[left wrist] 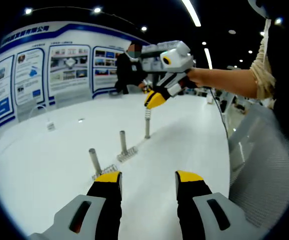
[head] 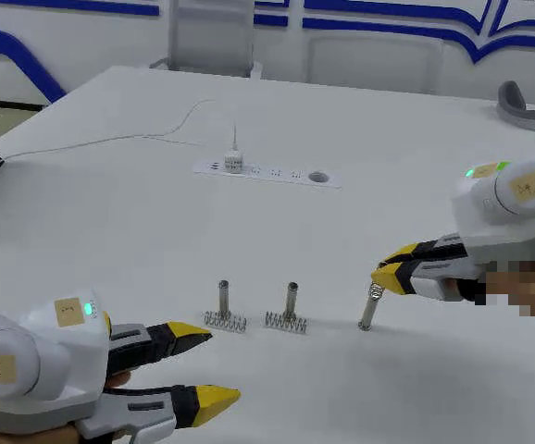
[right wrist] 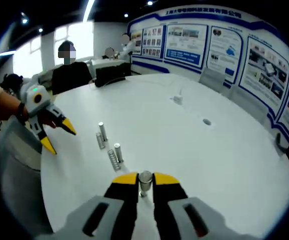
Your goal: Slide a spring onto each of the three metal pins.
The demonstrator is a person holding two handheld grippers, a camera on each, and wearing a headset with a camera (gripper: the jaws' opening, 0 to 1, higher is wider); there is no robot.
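Left gripper sits lowest in the head view, jaws spread and holding nothing, tips aimed at the left pin and the left spring lying flat against its foot. It looks parked within reach of that pair, ready for the next pick.

Middle pin stands upright just beside, its own middle spring likewise flat on the table at its base. Neither of these two pins carries a coil yet.

Right gripper is over the right pin, jaws pressed together on something round and metallic at its top. From the left gripper view that looks like the right spring, coils showing just under the yellow tips, so I judge it is being threaded on from above. The pin leans a little in the head view, probably nudged by the grip.

By my reckoning, one spring is going on and two are left. Gripping high makes sense, since it leaves the shaft free for the coil to slide down
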